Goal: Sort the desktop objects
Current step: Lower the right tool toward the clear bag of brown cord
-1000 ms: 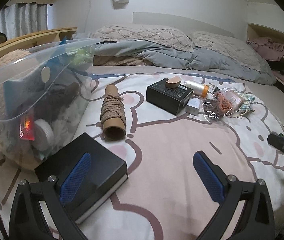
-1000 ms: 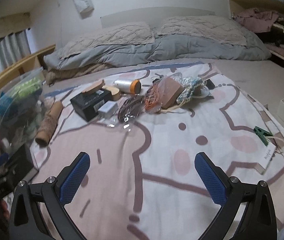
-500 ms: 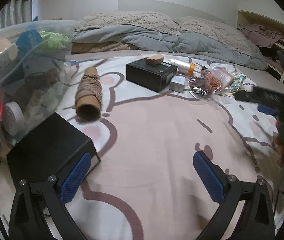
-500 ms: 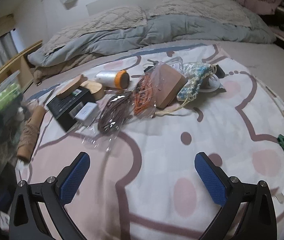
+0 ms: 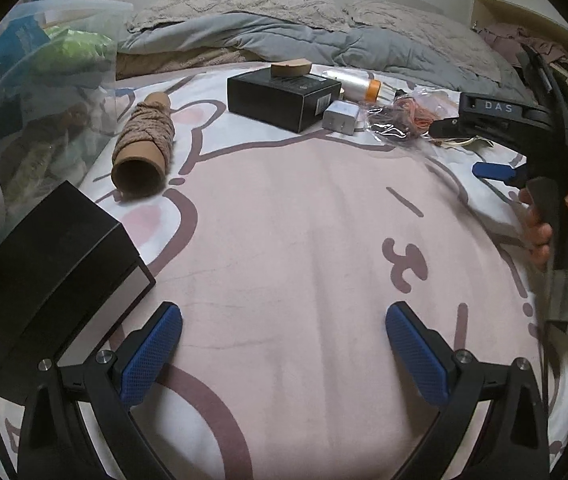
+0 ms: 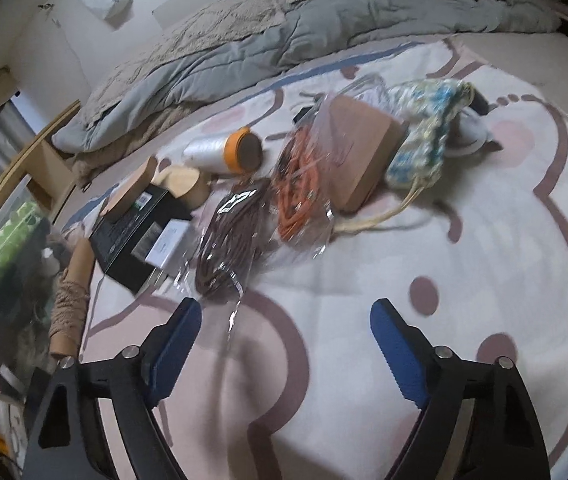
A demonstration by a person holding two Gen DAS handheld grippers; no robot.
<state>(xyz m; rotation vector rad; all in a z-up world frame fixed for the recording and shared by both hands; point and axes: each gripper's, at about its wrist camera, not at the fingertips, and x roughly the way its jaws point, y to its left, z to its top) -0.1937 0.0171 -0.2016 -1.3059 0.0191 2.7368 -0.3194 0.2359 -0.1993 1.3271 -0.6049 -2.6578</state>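
Pink and white bedding [image 5: 304,240] with a brown cartoon outline carries the clutter; the things lie on a bed. In the left wrist view the left tool [image 5: 284,344] hangs with its blue pads spread wide and only bare cover between them. A black box [image 5: 56,276] sits at lower left, just beside the left pad. Above it a cardboard tube wound with twine [image 5: 144,148] lies with its open end toward the camera, and a clear storage bin [image 5: 24,100] full of odds and ends fills the left edge. In the upper middle sits a second black box [image 5: 284,98] with a white charger [image 5: 340,116] against it. At the right edge a hand [image 5: 556,224] holds the right tool's handle.

In the right wrist view the right tool [image 6: 284,344] has its jaws closing, nothing between them but bedding. A clear bag of brown cord [image 6: 228,248] lies just above the left pad, its plastic edge reaching down beside it. Further up are a bag of orange cord [image 6: 300,188], a tan box [image 6: 364,156], a spool of white thread [image 6: 224,152] and a crocheted pouch [image 6: 424,128].
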